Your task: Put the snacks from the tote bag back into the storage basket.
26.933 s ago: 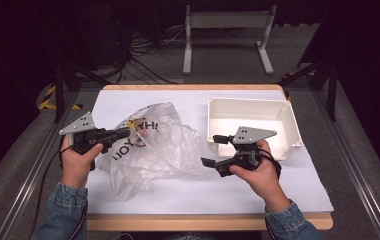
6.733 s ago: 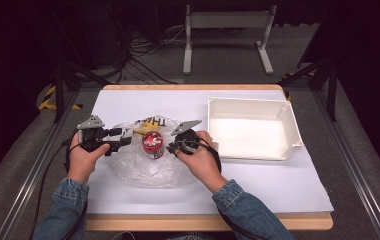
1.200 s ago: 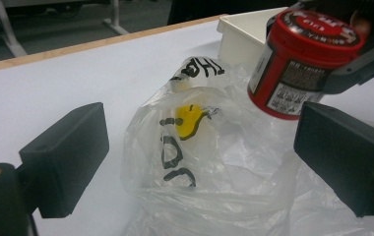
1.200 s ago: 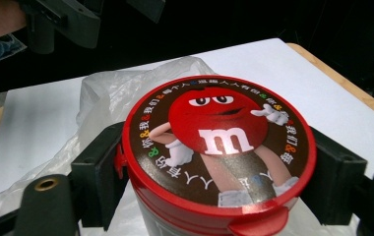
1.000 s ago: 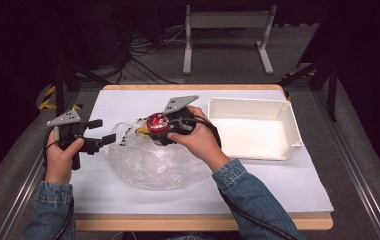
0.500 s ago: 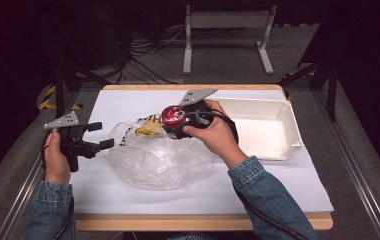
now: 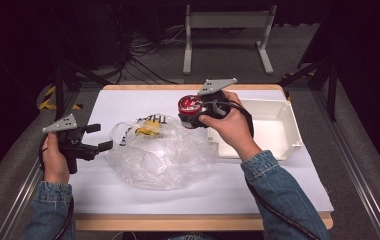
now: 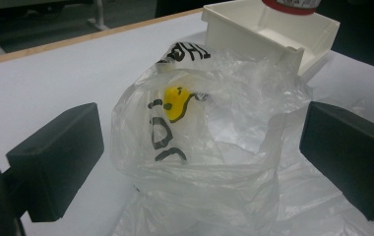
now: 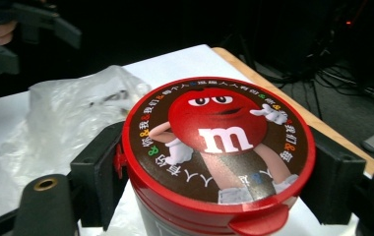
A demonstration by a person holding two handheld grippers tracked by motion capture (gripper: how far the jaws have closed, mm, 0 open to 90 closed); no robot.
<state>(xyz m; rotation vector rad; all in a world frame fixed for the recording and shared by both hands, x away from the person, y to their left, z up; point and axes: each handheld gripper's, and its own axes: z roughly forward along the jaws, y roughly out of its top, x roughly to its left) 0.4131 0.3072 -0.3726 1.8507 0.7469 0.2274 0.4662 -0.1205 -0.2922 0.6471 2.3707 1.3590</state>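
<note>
My right gripper is shut on a round candy tub with a red lid and holds it in the air between the clear plastic bag and the white tray. In the right gripper view the tub's lid sits pinched between the two black jaws. My left gripper stands open at the bag's left edge with nothing held. In the left gripper view the crumpled bag with its yellow print lies beyond the two spread jaws, and the tub shows at the top edge.
The white tray stands at the table's right, with no items inside. The bag lies on a white sheet covering the wooden table. Cables and a metal stand lie on the floor beyond the far edge.
My right gripper has carried the tub up and to the right, away from the bag toward the tray. The left gripper has drifted slightly left and down, off the bag.
</note>
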